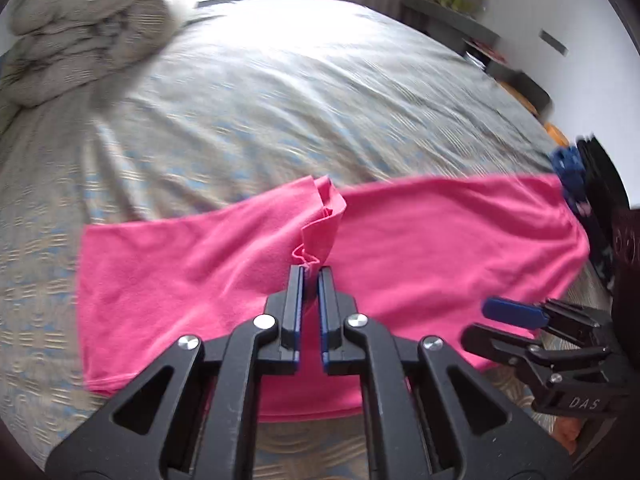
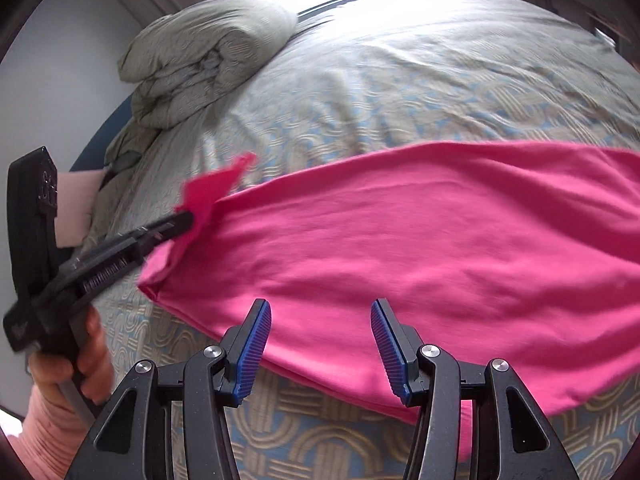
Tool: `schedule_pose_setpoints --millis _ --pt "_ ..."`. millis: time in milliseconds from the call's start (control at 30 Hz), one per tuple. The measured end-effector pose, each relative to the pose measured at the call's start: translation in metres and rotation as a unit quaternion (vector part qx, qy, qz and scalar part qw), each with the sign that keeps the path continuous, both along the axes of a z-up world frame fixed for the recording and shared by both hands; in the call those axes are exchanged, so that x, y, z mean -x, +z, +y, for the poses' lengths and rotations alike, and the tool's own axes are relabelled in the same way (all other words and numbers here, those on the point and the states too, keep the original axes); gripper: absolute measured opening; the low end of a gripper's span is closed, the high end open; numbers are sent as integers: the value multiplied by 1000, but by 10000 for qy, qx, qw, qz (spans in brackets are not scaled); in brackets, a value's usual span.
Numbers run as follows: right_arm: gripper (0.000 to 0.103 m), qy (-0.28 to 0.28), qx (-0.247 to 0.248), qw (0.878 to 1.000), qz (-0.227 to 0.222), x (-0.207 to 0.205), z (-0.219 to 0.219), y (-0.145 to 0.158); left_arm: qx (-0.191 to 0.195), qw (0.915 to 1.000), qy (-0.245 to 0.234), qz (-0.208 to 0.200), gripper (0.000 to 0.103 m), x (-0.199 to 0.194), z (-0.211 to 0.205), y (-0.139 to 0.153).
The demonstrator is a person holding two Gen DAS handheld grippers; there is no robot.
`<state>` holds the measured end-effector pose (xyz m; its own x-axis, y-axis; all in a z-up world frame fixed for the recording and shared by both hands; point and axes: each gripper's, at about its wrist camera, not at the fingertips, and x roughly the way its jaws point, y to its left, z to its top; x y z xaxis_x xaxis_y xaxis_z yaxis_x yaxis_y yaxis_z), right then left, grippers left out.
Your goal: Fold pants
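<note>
The bright pink soft knit pants (image 2: 420, 240) were spread across the patterned grey-blue bedspread (image 1: 280, 100) — judged light, limp and prone to bunching. A raised fold was pinched by the left gripper (image 1: 309, 270); the right gripper (image 2: 321, 320) was held apart (nothing grasped). Edges seemed the best holds. No containers were seen.

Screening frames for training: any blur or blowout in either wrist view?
Left wrist view: motion smear on the rolled grey duvet and right-edge clutter; window glare bleaches the far patterned bedspread. Right wrist view: the left claw and its pinched pink fabric pants corner are blurred; window blown out.
</note>
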<state>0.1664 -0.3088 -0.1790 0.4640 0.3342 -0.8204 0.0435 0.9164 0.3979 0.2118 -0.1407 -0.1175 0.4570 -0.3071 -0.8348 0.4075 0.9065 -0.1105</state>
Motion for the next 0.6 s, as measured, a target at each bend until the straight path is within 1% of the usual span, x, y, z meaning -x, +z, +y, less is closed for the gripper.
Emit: schedule_pose_setpoints --millis 100,200,300,367,433,500,567,600 --pt "53 -124 -89 9999 24 4 -14 -5 -201 9996 -203 22 8 9 -27 -12" --pt "53 -176 -152 9997 34 6 -24 -7 -92 9988 -424 205 8 14 -36 -17" --pt "53 -135 -172 9997 50 7 -27 -10 -95 9984 -516 204 13 24 -34 -13" --pt "53 -110 -182 9998 65 6 -26 -11 -155 9987 -471 94 18 30 -21 -6" --pt "53 -63 -209 9997 51 5 -25 -11 -237 9993 -283 -26 32 34 1 -1" --pt "54 14 -289 9996 55 2 -21 -10 -399 9990 51 -192 42 38 32 2" --pt "54 128 -381 9991 116 -6 -15 -12 -542 9975 365 -282 46 40 60 0" --pt "54 174 -405 9989 149 -9 -12 -13 -604 9962 572 -266 48 42 82 -2"
